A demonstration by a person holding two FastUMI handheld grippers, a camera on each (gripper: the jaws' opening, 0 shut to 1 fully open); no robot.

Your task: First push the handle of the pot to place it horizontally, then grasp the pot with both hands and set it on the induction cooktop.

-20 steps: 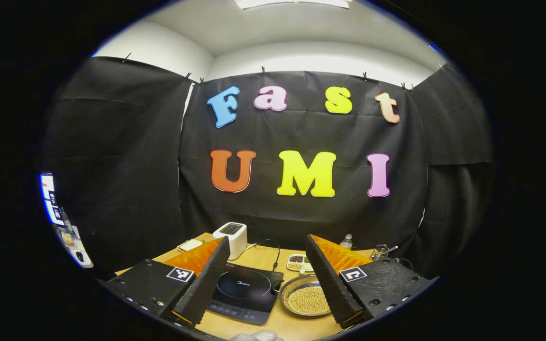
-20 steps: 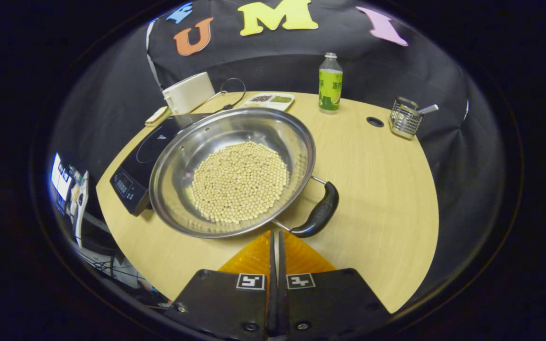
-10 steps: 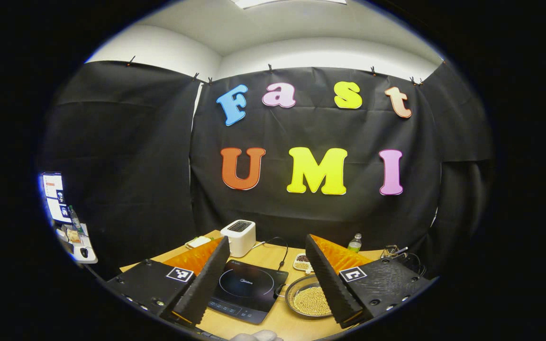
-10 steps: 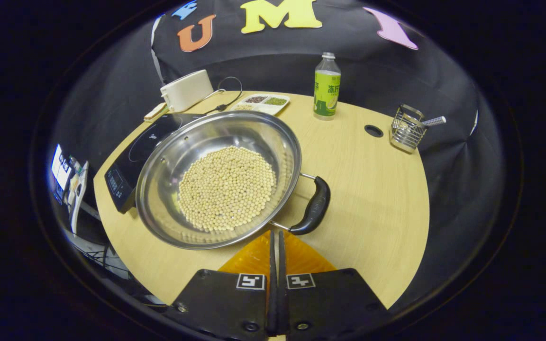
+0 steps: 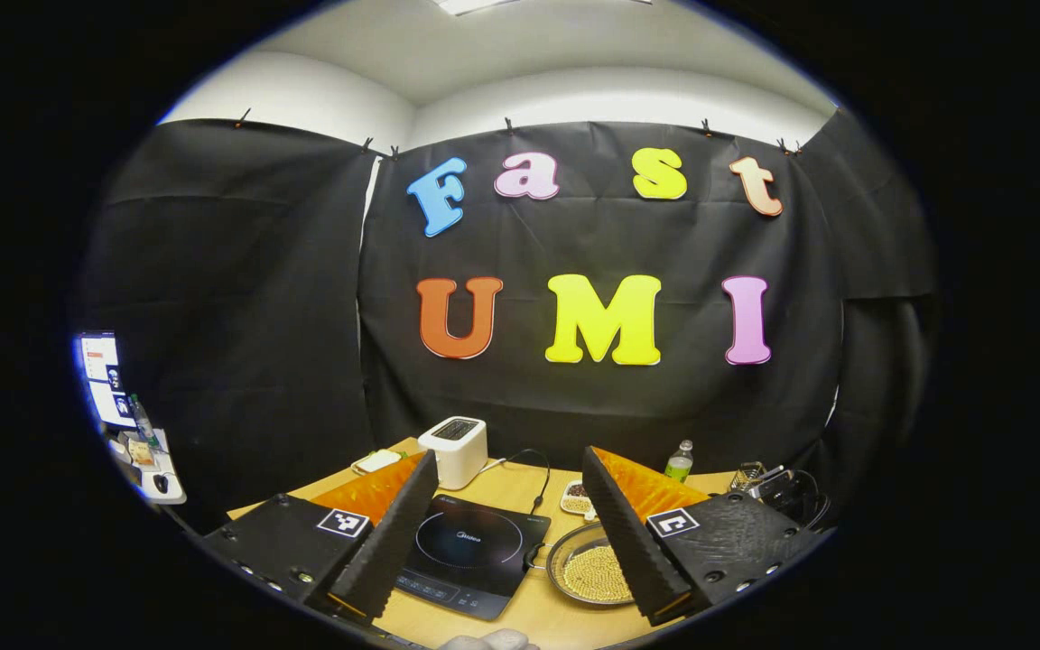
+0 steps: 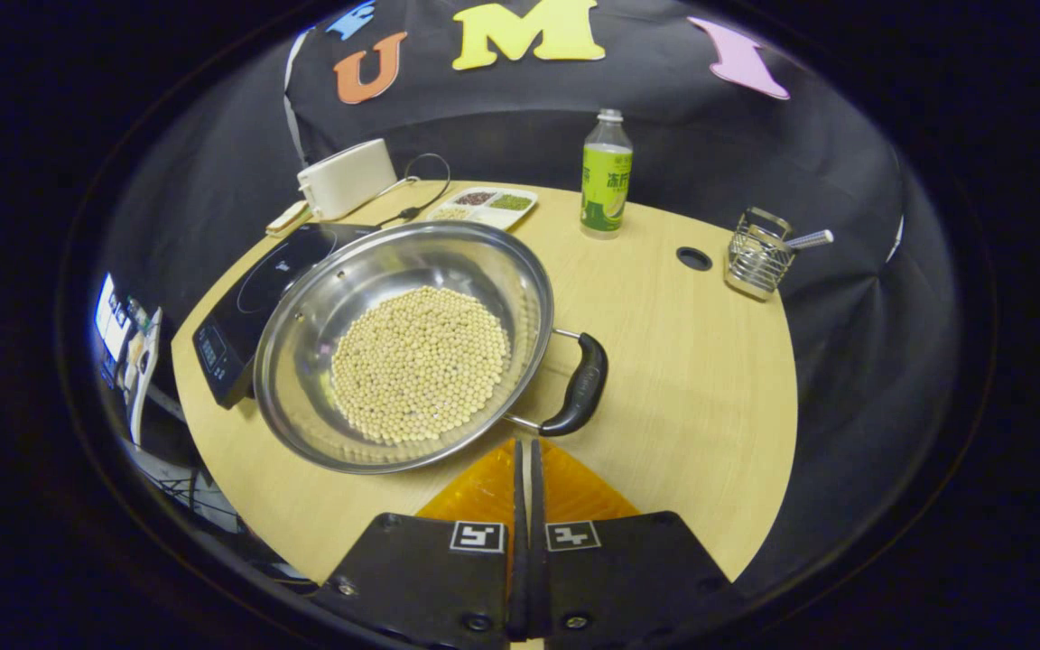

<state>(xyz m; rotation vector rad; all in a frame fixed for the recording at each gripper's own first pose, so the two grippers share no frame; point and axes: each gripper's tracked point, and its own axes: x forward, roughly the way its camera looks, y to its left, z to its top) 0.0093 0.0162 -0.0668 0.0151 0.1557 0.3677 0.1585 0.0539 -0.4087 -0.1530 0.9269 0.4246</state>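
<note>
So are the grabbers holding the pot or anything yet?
No, nothing. The left hand-held gripper is open and the right hand-held gripper is shut on air, short of the pot.

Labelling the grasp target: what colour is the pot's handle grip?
Black, on bare metal rods; the handle shows best in the right gripper view.

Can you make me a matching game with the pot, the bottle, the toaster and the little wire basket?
Things:
1. pot
2. bottle
3. toaster
4. wire basket

Clues:
A. white, behind the cooktop
B. holds a metal tool
C. green label
D. full of pale beans

Pairs: 1-D, 2-C, 3-A, 4-B
</note>
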